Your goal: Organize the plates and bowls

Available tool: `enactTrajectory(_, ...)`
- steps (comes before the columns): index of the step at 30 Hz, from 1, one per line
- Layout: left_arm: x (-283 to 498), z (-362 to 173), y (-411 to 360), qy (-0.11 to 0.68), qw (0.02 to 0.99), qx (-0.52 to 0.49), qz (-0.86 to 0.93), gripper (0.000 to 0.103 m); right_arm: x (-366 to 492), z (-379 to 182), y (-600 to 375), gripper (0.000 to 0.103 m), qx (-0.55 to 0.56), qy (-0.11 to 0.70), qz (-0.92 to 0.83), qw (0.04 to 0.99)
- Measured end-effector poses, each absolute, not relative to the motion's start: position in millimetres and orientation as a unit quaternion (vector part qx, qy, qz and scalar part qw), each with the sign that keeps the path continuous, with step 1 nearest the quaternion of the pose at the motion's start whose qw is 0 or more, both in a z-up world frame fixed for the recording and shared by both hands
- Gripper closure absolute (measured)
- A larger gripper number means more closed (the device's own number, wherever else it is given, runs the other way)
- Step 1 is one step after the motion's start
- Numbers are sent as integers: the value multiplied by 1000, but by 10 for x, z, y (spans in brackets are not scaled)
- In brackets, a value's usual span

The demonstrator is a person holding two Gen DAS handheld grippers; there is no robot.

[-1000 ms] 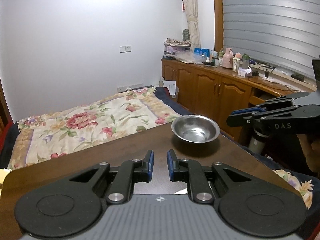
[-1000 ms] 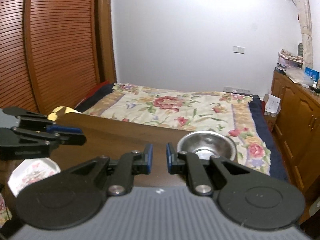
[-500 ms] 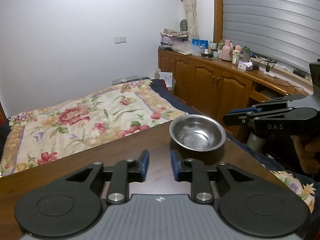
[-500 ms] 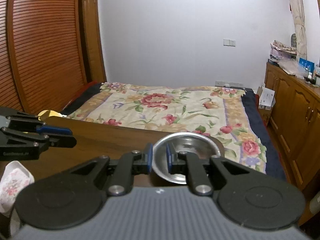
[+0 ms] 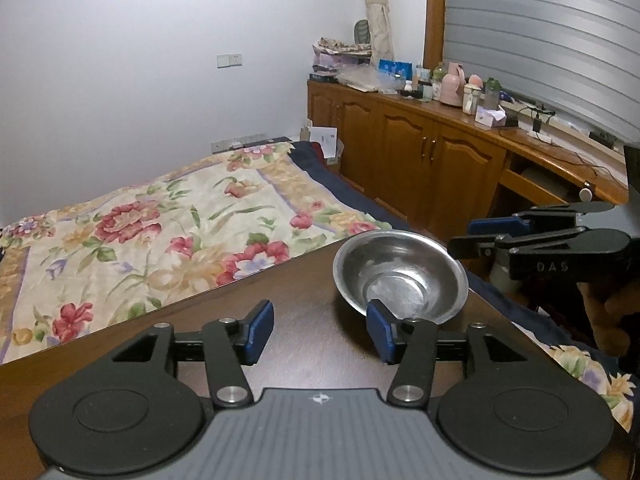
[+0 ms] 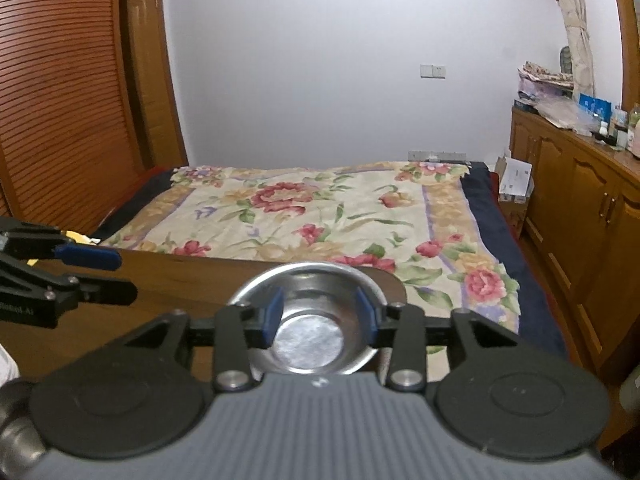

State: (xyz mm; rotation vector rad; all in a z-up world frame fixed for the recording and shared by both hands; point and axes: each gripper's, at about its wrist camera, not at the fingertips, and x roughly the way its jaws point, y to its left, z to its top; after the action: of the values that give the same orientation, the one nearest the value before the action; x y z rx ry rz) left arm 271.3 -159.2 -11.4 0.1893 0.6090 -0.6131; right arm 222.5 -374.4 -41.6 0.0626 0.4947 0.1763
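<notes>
Both grippers, pinched together a second earlier, were opening empty, the right gripper (image 6: 319,316) apparently closing in on the steel bowl (image 6: 308,316) while the left gripper (image 5: 319,330) hung over the tabletop (image 5: 304,296).

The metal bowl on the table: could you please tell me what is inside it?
The metal bowl looks empty: only its shiny, scuffed flat bottom shows. In the right wrist view, the right gripper, its fingers opening, hides parts of the inner wall, and the near rim is covered.
</notes>
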Motion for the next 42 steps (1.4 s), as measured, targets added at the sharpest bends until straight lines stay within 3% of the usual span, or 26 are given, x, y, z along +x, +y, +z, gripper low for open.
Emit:
enactTrajectory(8, 2906, -193, -1787, 304, 897, 101, -305, 44, 2317, -565, -3879, 60, 48, 255, 81, 962)
enactTrajectory(11, 2969, -230, -1855, 309, 894, 105, -307, 44, 2342, -601, -3921, 53, 53, 256, 81, 962)
enactTrajectory(25, 3201, -387, -2061, 342, 879, 94, -318, 44, 2442, -760, -4030, 51, 79, 269, 97, 955)
enactTrajectory(42, 3533, -580, -2140, 416, 848, 21, -327, 78, 2442, -852, -3980, 51, 108, 279, 119, 947)
